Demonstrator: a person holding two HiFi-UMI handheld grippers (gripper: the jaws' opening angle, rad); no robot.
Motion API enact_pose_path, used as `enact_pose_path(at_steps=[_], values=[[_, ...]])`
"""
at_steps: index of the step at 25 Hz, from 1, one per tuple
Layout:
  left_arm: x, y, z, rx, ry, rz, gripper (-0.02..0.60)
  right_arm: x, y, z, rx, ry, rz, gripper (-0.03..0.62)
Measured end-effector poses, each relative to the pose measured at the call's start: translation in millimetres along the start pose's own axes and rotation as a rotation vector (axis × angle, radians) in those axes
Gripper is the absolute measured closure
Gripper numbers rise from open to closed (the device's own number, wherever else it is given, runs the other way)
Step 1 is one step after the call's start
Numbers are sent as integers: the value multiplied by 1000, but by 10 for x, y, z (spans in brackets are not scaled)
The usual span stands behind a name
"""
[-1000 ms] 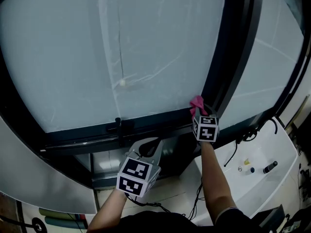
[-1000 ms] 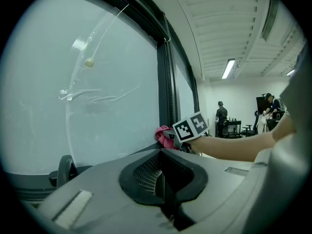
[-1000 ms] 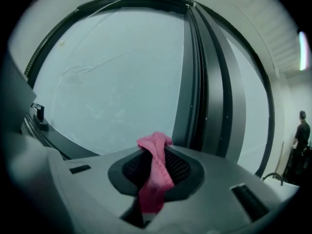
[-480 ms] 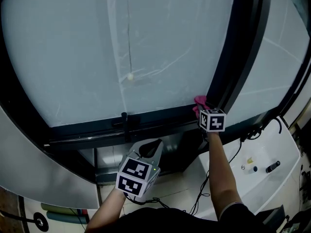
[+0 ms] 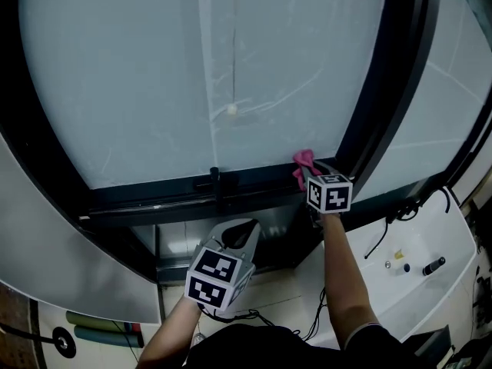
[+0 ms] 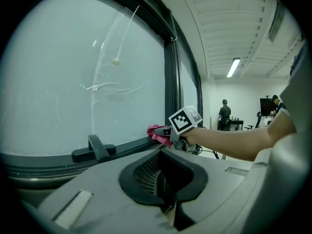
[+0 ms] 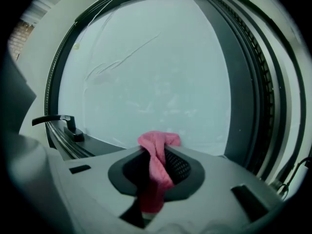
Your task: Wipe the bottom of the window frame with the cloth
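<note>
Leftward along the frame (image 5: 154, 204), a black handle (image 5: 217, 183) stands near the cloth (image 5: 301, 164).

the right gripper (image 5: 309, 174), clamped on the pink cloth (image 5: 300, 161), has slid left along the window frame's bottom rail (image 5: 146, 200), out of its right corner and nearer the handle (image 5: 216, 181).

Your pink cloth (image 5: 301, 162) is bunched up, pinched in your right gripper (image 5: 308, 174), its crumpled end against the dark bottom rail of the window frame (image 5: 154, 198), near the right corner.
</note>
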State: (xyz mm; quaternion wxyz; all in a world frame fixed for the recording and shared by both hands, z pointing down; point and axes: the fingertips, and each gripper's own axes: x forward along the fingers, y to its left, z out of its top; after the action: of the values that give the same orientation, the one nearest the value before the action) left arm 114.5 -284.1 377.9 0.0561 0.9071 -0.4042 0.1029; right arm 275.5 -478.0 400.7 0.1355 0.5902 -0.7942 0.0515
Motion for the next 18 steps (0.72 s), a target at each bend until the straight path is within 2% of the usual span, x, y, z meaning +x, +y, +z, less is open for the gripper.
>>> enact_pose_path(at_steps=[9,18], values=[[-399,326,-166,-48,10,68,575,90,859,100,-4,0,50,530],[-810,556,-238,-65,6,123,575,178,1612,181,7,13,135,530]])
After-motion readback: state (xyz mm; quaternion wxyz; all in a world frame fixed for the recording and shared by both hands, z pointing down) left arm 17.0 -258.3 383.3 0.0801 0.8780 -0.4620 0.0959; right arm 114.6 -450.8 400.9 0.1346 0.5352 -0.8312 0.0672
